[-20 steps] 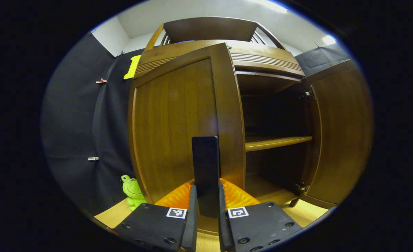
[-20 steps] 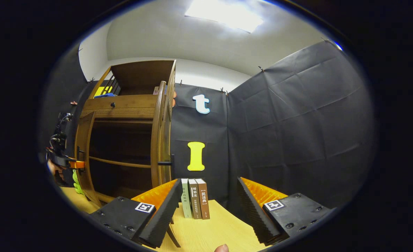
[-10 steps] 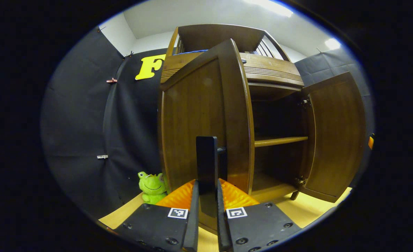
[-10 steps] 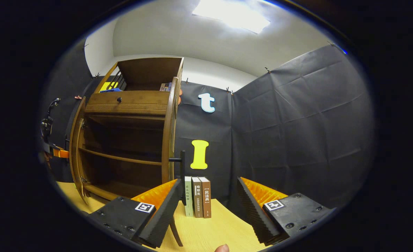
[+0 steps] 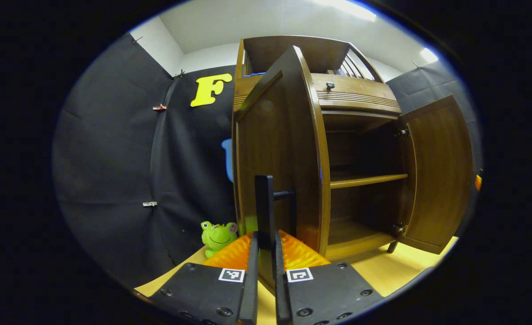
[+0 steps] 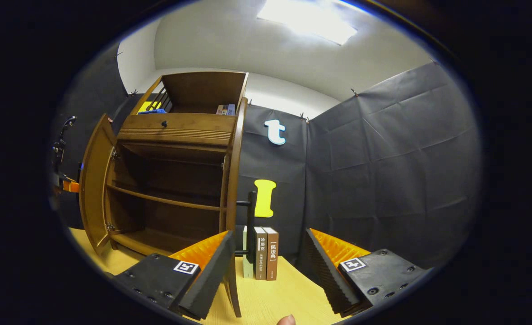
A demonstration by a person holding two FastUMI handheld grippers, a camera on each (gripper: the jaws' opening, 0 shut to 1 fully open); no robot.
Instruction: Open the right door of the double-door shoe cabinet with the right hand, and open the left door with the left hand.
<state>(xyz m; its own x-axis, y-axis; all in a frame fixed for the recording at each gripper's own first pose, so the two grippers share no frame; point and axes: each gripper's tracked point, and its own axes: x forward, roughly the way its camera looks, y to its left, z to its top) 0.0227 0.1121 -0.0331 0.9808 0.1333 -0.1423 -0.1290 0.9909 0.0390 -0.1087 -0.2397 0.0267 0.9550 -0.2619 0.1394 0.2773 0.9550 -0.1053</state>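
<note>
The brown wooden shoe cabinet (image 5: pixel 360 97) stands with both doors swung out. My left gripper (image 5: pixel 264 240) is shut on the black bar handle (image 5: pixel 264 203) of the left door (image 5: pixel 272 144), which stands almost edge-on before me. The right door (image 5: pixel 437 167) hangs wide open. In the right gripper view, my right gripper (image 6: pixel 269 264) is open and holds nothing. It sits just right of the right door (image 6: pixel 232 189), seen edge-on, and of that door's black handle (image 6: pixel 250 223). The left door (image 6: pixel 92 180) and the left gripper (image 6: pixel 67 185) appear far left.
Inside the cabinet are a wooden shelf (image 5: pixel 367 179) and dark bays. A green frog toy (image 5: pixel 218 235) sits on the pale wood floor left of the cabinet. Three books (image 6: pixel 266 253) stand against the black cloth wall behind the right door. A fingertip (image 6: pixel 286 320) shows at the bottom edge.
The left door has swung further outward with my left gripper still shut on its handle. The right gripper stays open and has shifted slightly, so the cabinet sits further right in its view.
</note>
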